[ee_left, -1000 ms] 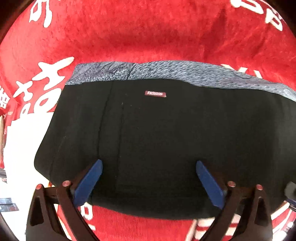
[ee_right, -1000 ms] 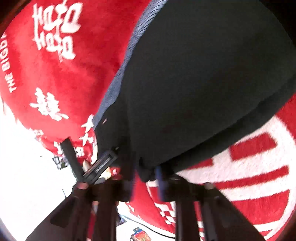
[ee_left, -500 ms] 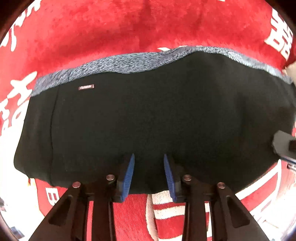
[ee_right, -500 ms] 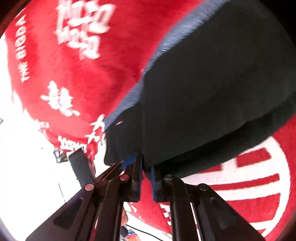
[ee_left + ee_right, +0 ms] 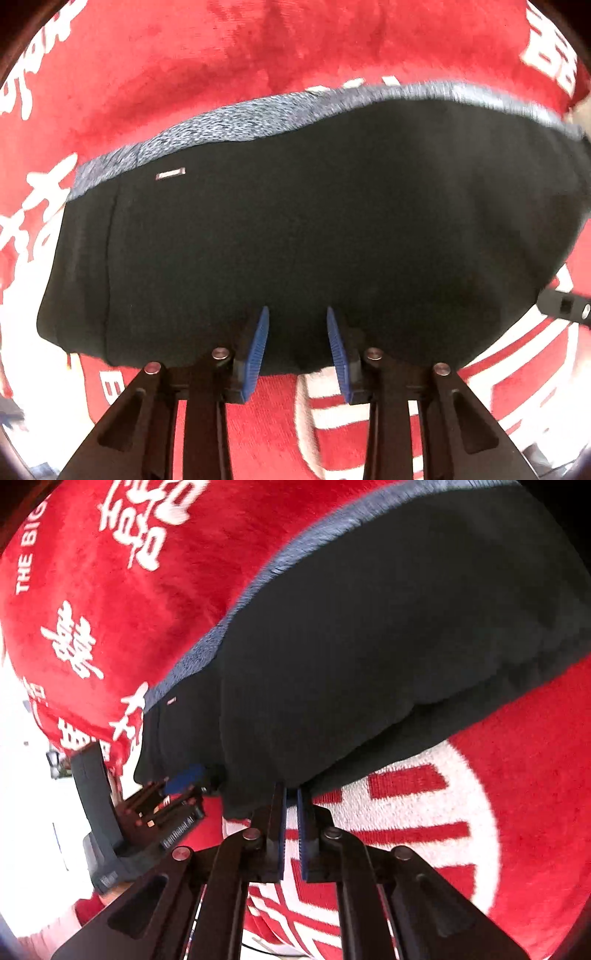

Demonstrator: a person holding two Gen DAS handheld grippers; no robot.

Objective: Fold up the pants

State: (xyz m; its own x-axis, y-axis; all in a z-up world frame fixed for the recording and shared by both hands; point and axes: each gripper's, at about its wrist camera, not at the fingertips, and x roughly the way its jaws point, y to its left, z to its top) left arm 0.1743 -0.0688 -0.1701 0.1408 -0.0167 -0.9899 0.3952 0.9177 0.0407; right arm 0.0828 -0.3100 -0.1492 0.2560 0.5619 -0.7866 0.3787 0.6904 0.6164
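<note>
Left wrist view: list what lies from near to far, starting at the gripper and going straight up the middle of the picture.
left gripper shut on the near hem → black pants → grey-blue waistband → red blanket with white lettering.

Bright daylight; white areas at the left edges blow out. Fisheye bends the rims, dark corners, slight motion blur.
</note>
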